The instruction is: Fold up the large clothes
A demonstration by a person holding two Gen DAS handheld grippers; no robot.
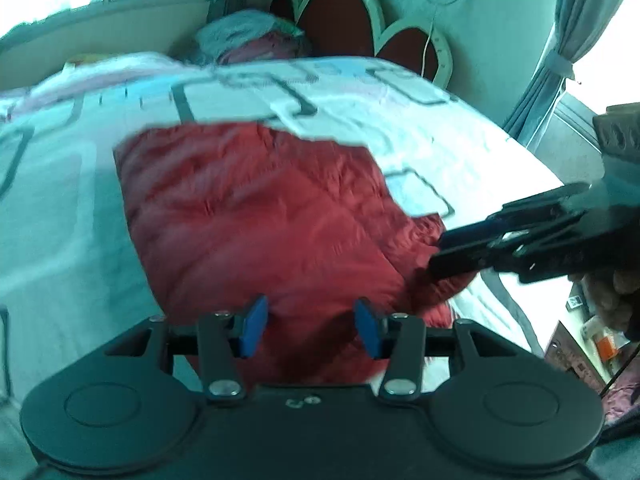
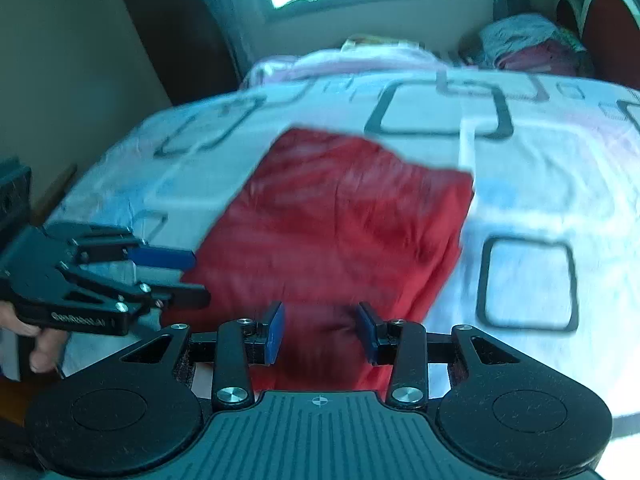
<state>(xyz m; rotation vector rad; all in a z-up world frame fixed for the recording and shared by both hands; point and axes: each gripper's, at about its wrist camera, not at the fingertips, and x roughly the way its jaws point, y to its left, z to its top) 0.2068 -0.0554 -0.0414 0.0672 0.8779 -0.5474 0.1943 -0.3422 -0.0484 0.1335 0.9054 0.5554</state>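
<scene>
A red quilted garment (image 1: 256,216) lies folded into a rough rectangle on the bed; it also shows in the right wrist view (image 2: 344,216). My left gripper (image 1: 310,326) is open and empty, hovering over the garment's near edge. My right gripper (image 2: 322,330) is open and empty above the same near edge. Each gripper shows in the other's view: the right one (image 1: 440,256) comes in from the right over the garment's near right corner, the left one (image 2: 192,276) from the left at the garment's near left edge. Both views are motion-blurred.
The bed cover (image 1: 60,208) is white with dark square outlines (image 2: 528,284). Pillows and bedding (image 1: 256,40) are piled at the far end by a red padded headboard (image 1: 340,16). Curtains (image 1: 568,40) hang at right; boxes and clutter (image 1: 592,344) sit on the floor beside the bed.
</scene>
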